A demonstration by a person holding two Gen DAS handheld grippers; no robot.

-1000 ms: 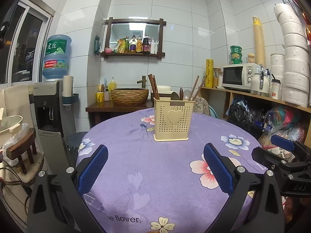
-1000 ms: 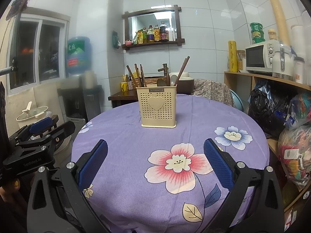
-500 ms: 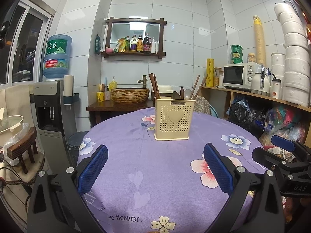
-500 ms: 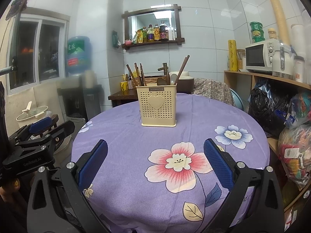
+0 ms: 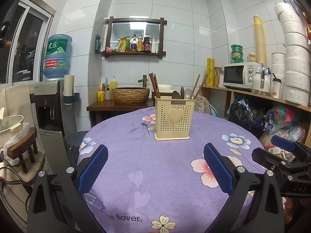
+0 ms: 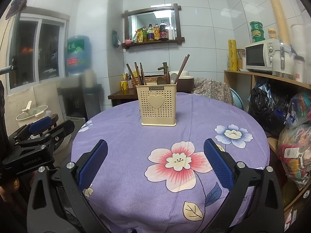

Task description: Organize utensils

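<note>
Meanwhile, both the left hand-held gripper (image 5: 155,167) and the right hand-held gripper (image 6: 155,165) hover spread and empty; the next move seems to be reaching the utensil holder (image 5: 174,119) across the tabletop (image 5: 151,174).

Both cameras sit low at the near edge of the round table (image 5: 136,174), looking forward across its purple cloth toward the tiled back wall. The left view stands left of the right one; each catches the other gripper at its side. Both share the utensil holder (image 5: 174,119) (image 6: 158,106) and wall shelf (image 5: 134,53).

"JIANHAO" on utensil holder (image 5: 175,121), "flower." on tablecloth (image 5: 124,216)
</note>
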